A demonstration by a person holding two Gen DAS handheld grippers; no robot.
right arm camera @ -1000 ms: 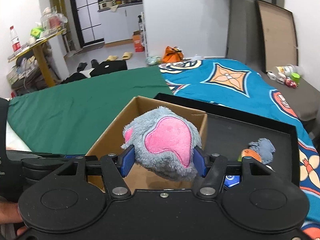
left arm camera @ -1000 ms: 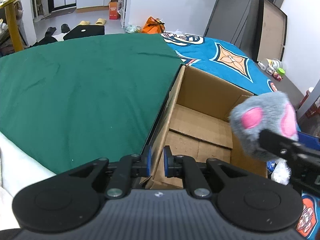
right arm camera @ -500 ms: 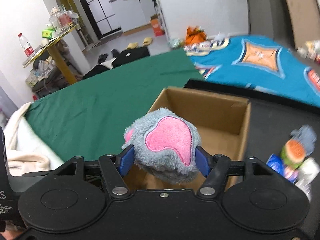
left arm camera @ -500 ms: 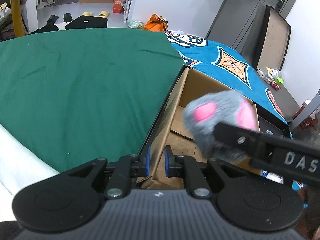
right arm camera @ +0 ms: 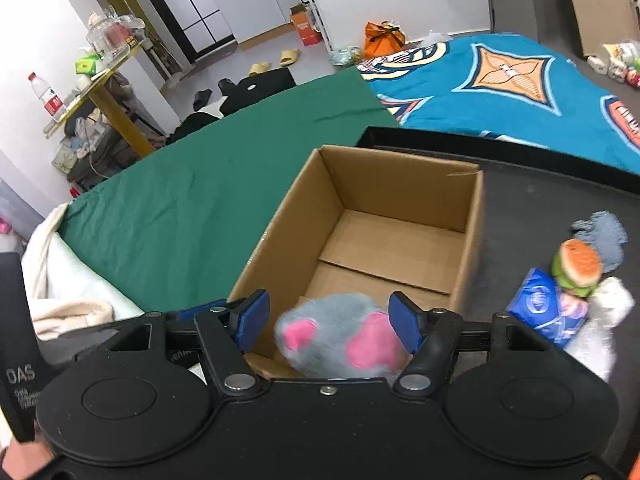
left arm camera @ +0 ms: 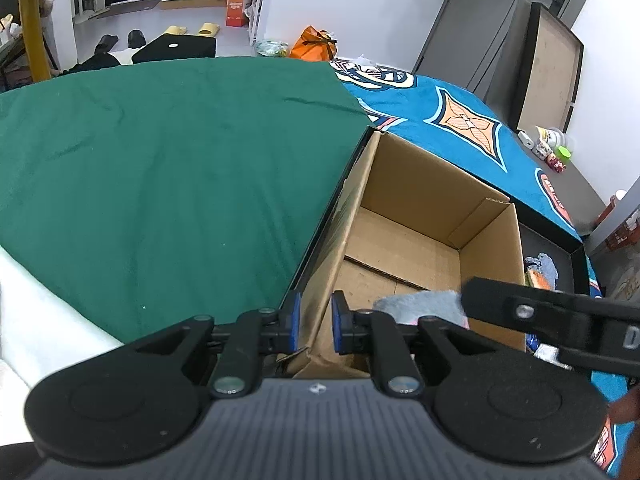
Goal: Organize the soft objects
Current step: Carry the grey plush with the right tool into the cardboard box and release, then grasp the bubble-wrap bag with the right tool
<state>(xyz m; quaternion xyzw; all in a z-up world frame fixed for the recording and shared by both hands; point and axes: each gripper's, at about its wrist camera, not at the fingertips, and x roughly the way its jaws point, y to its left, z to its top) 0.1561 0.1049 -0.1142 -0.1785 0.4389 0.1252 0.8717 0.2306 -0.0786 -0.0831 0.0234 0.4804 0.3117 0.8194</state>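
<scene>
Left wrist view: the left gripper (left arm camera: 315, 322) is seen from behind, its jaws only narrowly apart after just having been opening. The near left wall of the box (left arm camera: 424, 184) stands between the blue pads (left arm camera: 295, 320). Whether the pads touch the cardboard cannot be made out. The box is set in a black tray (left arm camera: 560, 236) beside a green cloth (left arm camera: 160, 160). Only a strip of the grey plush (left arm camera: 416, 304) is seen, low at the near end of the box, the rest being hidden by both grippers. The right gripper's finger (left arm camera: 516, 310) crosses in from the right. A single white letter "D" is read on it before it is cut off by the edge.

Right wrist view: the right gripper (right arm camera: 330, 318) is held over the near end of the box, and its jaws have just been opening. The plush, blurred, lies below and between the pads and is not gripped. A clear gap is seen at the left pad. "DAS" is read on the left gripper at the left edge; the small lines beneath cannot be read. In the tray right of the box a burger toy (right arm camera: 580, 264) rests on a blue packet (right arm camera: 540, 304), whose print is too blurred to read. The red label on a bottle (right arm camera: 46, 96) is also illegible.
</scene>
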